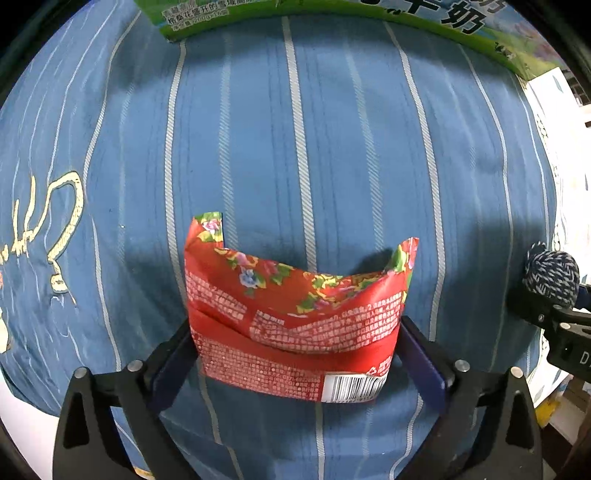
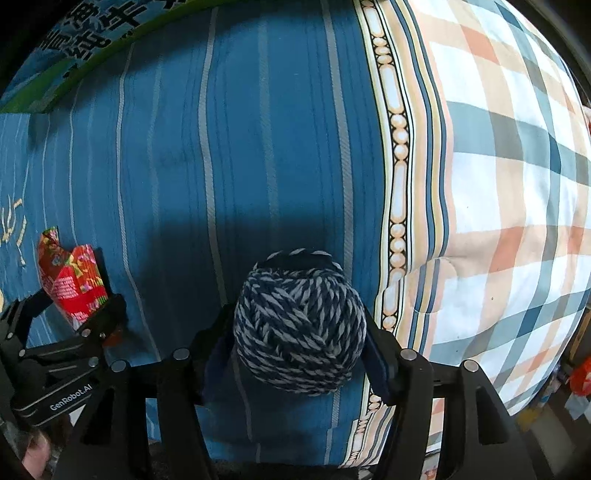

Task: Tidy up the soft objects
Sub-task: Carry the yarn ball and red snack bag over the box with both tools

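Observation:
A red floral snack packet (image 1: 288, 314) lies on the blue striped sheet (image 1: 332, 147), between the fingers of my left gripper (image 1: 295, 332). Those jaws stand wide, their pads just beside the packet's ends, and the gripper points straight down. A dark blue and grey yarn ball (image 2: 299, 321) rests on the sheet between the fingers of my right gripper (image 2: 299, 325). Its pads sit close to the ball's sides without squeezing it. The right wrist view shows the packet (image 2: 74, 280) and left gripper (image 2: 70, 301) at the left. The yarn ball (image 1: 550, 273) shows at the left wrist view's right edge.
A green milk carton box (image 1: 461, 26) stands along the far edge of the sheet. A plaid quilt (image 2: 498, 184) with a beaded border lies to the right of the yarn ball. A hand (image 2: 33, 458) shows at the lower left corner.

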